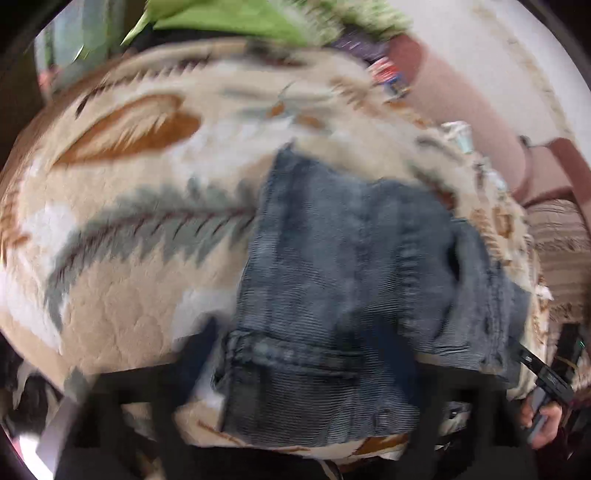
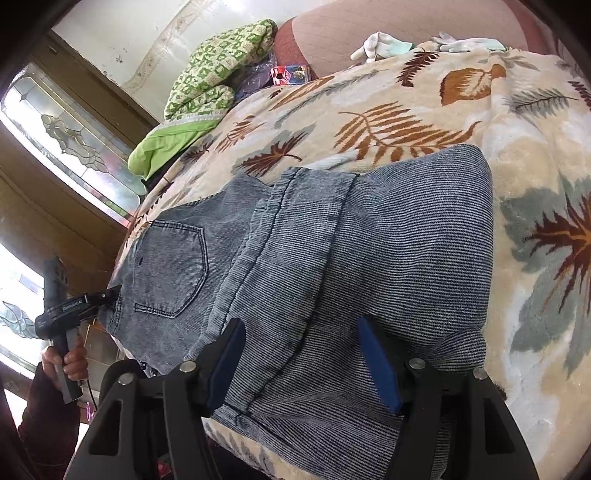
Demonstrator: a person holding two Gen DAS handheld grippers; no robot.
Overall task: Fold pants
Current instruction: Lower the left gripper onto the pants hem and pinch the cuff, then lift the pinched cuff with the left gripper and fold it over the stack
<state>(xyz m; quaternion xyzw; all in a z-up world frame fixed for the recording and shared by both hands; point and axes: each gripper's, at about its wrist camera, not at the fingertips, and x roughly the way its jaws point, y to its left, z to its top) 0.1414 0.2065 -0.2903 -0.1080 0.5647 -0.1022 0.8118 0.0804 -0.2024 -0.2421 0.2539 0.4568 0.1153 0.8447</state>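
The grey-blue ribbed pants (image 2: pixel 332 266) lie folded on the leaf-patterned blanket (image 2: pixel 406 122); the back pocket (image 2: pixel 173 266) faces up. My right gripper (image 2: pixel 301 363) is open, its blue pads (image 2: pixel 380 369) apart over the near edge of the pants, holding nothing. My left gripper (image 2: pixel 107 295) shows at the left, its tip at the waist edge of the pants; whether it pinches the cloth I cannot tell. The left wrist view is blurred: the pants (image 1: pixel 351 280) lie ahead, the waist end between its dark fingers (image 1: pixel 439 413), and the right gripper (image 1: pixel 543 373) is at the right edge.
A green patterned quilt (image 2: pixel 210 74) and a small box (image 2: pixel 290 72) lie at the head of the bed. White gloves (image 2: pixel 373 44) rest by the pink headboard (image 2: pixel 369 22). A glass-panelled door (image 2: pixel 66 147) stands to the left.
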